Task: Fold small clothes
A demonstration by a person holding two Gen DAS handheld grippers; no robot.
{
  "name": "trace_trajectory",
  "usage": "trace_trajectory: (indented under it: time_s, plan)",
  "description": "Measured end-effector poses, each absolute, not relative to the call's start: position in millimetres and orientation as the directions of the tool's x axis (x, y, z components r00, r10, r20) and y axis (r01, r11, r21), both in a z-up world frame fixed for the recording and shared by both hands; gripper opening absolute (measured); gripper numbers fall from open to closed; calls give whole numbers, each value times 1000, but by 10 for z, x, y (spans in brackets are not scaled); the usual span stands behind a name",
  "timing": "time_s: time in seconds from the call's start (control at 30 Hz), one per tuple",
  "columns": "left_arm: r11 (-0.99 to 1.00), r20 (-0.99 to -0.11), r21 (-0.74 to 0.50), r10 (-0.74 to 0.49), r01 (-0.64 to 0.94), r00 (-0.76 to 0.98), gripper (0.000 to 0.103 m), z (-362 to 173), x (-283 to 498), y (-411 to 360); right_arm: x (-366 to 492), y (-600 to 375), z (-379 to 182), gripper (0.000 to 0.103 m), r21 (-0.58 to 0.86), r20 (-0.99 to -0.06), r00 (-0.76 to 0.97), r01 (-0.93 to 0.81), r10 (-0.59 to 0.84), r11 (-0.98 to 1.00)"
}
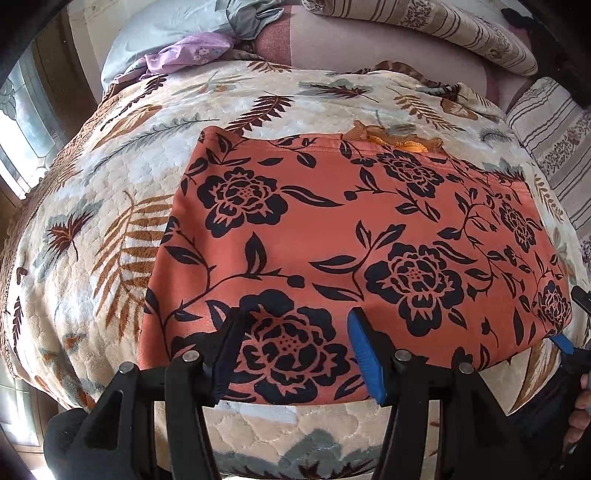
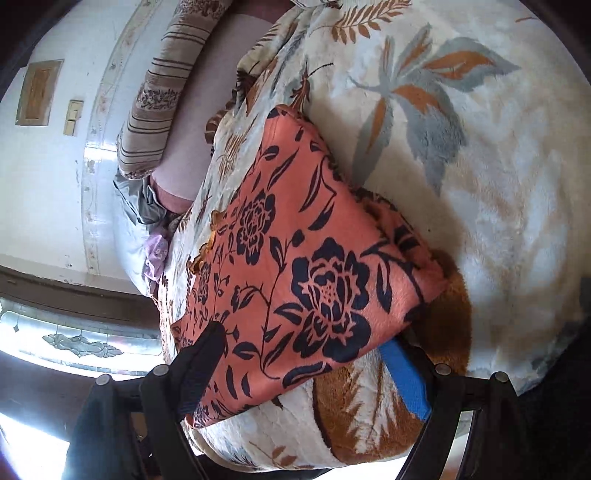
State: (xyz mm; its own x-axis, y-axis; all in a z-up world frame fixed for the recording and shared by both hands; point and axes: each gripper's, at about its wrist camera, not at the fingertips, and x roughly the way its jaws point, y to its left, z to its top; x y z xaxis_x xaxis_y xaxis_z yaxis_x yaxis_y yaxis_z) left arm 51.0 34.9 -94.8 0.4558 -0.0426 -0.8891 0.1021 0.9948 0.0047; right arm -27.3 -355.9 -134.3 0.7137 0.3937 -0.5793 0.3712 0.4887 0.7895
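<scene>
An orange garment (image 1: pixel 332 229) printed with large black roses and trailing leaves lies folded into a flat, roughly rectangular shape on a plush cream blanket (image 1: pixel 110 221) patterned with brown and grey fern leaves. In the left wrist view the garment fills the centre, its smooth, slightly fuzzy cloth stitched with a hem along the top edge, and a frilly orange-gold trim (image 1: pixel 399 138) peeks out from under that edge at about one o'clock. The left gripper (image 1: pixel 295 354) sits at six o'clock with its black fingers and blue pads spread about halfway, both tips resting over the near edge of the garment; nothing is pinched between them. In the right wrist view the same garment (image 2: pixel 295 266) runs diagonally from eleven o'clock to six o'clock, its folded corner thick and rounded. The right gripper (image 2: pixel 306 373) is spread wide, one finger lying over the cloth at seven o'clock and the blue pad (image 2: pixel 406 376) just past the garment's edge at five o'clock, so the corner lies between the jaws without being squeezed. At the far end of the bed, near twelve o'clock in the left view, lie a striped beige pillow (image 1: pixel 443 26), a crumpled lilac cloth (image 1: pixel 192 51) and a grey garment (image 1: pixel 247 18).
</scene>
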Motion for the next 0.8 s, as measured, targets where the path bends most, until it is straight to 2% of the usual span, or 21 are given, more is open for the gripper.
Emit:
trace_trajectory:
  time_s: [0.37,0.53,0.6,0.67,0.8]
  plan:
    - [993,-881,-3,-59,118,469,59,-931,612,194,-239,-3673,-1324,87,808,-550,749,367,368,461]
    - [986,-875,-7,-87,168,476,59,-967,684,-86,-158,-3662,-1333,85,791,-566,742,368,360,489]
    - [979,-873,31,-71,202,482,59,-1047,707,-244,-150,-3632,-1315,81,774,-582,734,367,351,516]
    - [973,-873,107,-8,207,488,60,-1168,734,-360,-131,-3605,-1296,63,745,-610,719,375,334,553]
    - [968,-866,150,31,201,499,61,-1158,757,-418,-88,-3612,-1342,52,732,-630,699,390,337,558]
